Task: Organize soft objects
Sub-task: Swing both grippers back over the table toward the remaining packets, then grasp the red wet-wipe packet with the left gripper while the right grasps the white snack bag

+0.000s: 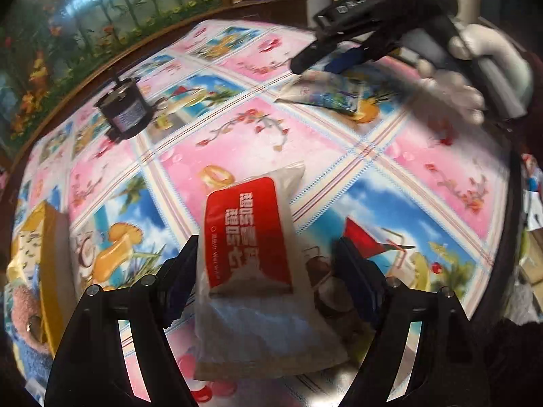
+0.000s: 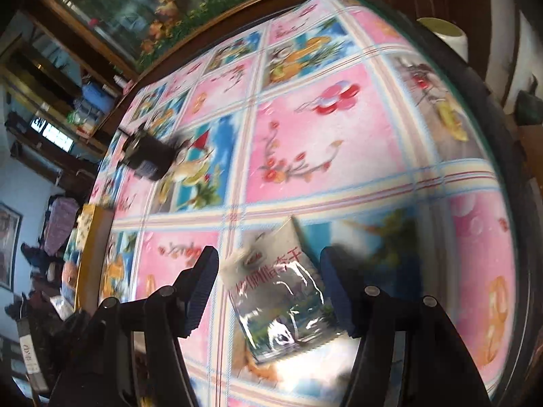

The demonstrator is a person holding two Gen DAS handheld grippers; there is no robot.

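Note:
A wet-wipe pack with a red label (image 1: 253,264) lies on the patterned tablecloth (image 1: 237,129) between the fingers of my open left gripper (image 1: 268,254), which straddles it without clamping. A glossy blue-and-white snack packet (image 2: 285,305) lies between the fingers of my open right gripper (image 2: 271,274). In the left wrist view the right gripper (image 1: 315,57) hovers over that same packet (image 1: 329,93) at the far right of the table, held by a white-gloved hand (image 1: 475,68).
A black cylindrical motor (image 1: 124,112) stands at the far left of the table, also in the right wrist view (image 2: 149,157). A yellow box (image 1: 47,264) with soft fuzzy items sits at the left edge. The table's dark rim (image 2: 502,135) curves along the right.

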